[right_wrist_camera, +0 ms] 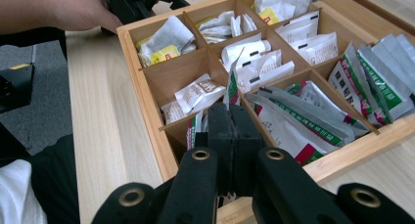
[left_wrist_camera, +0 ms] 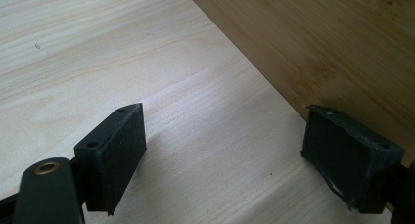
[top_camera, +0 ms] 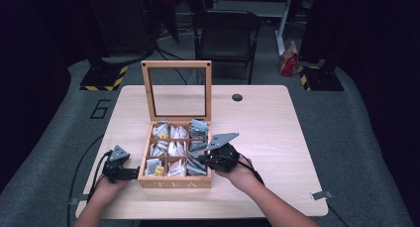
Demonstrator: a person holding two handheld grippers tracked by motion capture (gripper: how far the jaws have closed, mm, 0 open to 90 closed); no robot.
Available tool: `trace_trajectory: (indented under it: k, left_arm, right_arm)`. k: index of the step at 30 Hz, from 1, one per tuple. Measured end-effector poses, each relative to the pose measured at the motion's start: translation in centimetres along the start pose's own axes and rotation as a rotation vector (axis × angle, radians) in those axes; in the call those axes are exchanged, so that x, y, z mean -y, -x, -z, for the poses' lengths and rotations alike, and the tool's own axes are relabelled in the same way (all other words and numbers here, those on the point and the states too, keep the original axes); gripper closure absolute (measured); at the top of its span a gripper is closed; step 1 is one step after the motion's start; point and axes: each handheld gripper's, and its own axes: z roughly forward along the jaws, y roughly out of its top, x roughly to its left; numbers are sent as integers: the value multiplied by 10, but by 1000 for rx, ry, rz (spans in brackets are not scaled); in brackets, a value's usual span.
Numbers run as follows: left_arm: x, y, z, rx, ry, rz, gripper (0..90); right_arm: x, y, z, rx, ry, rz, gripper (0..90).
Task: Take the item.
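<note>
- Left tool [top_camera: 130, 173] rests on the pale wood surface [top_camera: 267, 123], jaws spread wide with nothing between them, one pad [left_wrist_camera: 350, 160] touching the tea box's outer wall.
- Wooden tea box [top_camera: 175, 182] stands mid-surface, glass lid upright.
- Right tool [right_wrist_camera: 233, 131], jaws clamped together, pinches a green-and-white tea sachet [right_wrist_camera: 232, 84] over the box's compartments.

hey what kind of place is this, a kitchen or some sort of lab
Probably a lab or recording studio, not a kitchen: a lone table with a tea box stands on grey flooring ringed by dark curtains, with hazard-striped stand bases and a folding chair behind.
</note>
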Motion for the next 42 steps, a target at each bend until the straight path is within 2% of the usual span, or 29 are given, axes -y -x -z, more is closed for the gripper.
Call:
trace_trajectory:
  k: [7, 16, 17, 22, 29, 30, 42]
  left_arm:
    - [0, 0, 0, 0, 0, -1, 158]
    - [0, 0, 0, 0, 0, 0, 158]
    - [0, 0, 0, 0, 0, -1, 158]
    - [0, 0, 0, 0, 0, 0, 158]
    - [0, 0, 0, 0, 0, 0, 158]
    - [0, 0, 0, 0, 0, 0, 158]
    - [0, 0, 0, 0, 0, -1, 158]
  right_arm:
    - [-11, -2, 12, 4, 34, 17, 898]
    - [-19, 0, 28, 5, 67, 1, 898]
    - [-19, 2, 30, 5, 69, 11, 898]
    - [-23, 7, 38, 13, 82, -8, 897]
    - [-24, 11, 46, 30, 88, -20, 897]
    - [-23, 13, 47, 25, 87, -7, 897]
    - [-15, 22, 63, 77, 87, -34, 897]
